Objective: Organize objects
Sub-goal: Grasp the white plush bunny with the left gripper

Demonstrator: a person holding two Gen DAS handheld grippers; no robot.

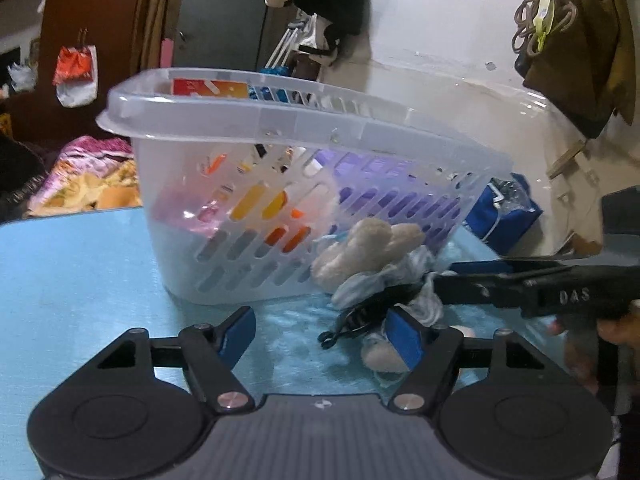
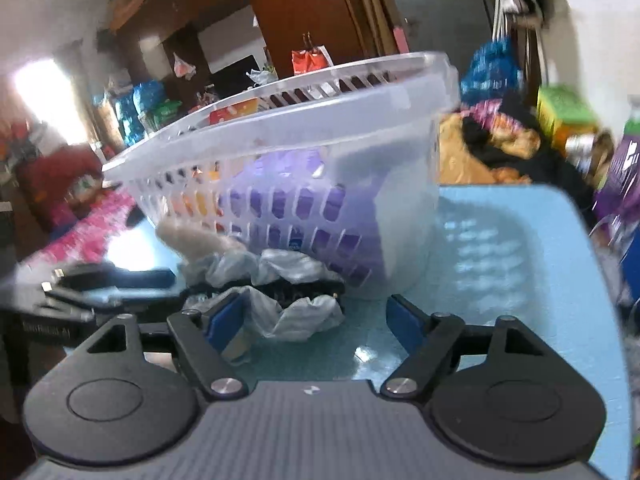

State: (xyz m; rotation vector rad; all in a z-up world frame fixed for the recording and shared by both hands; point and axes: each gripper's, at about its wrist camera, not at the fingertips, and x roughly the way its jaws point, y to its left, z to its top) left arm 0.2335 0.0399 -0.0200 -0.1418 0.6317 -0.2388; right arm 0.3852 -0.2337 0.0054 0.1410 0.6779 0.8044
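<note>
Two grippers of mine hover over the blue table (image 1: 80, 256); my left gripper (image 1: 320, 334) has its fingers spread, holding nothing; my right gripper (image 2: 316, 320) is likewise spread wide; between them lie a pale scrunchie (image 2: 296, 312), a black hair clip (image 1: 356, 318) and a fuzzy beige item (image 1: 360, 248), touching the slotted basket (image 1: 248, 120).

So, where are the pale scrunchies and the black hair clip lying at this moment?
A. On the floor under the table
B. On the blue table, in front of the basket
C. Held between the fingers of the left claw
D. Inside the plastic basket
B: the scrunchies and the black hair clip lie on the blue table, just outside the slotted wall of the basket; both claws are open and hold nothing.
</note>
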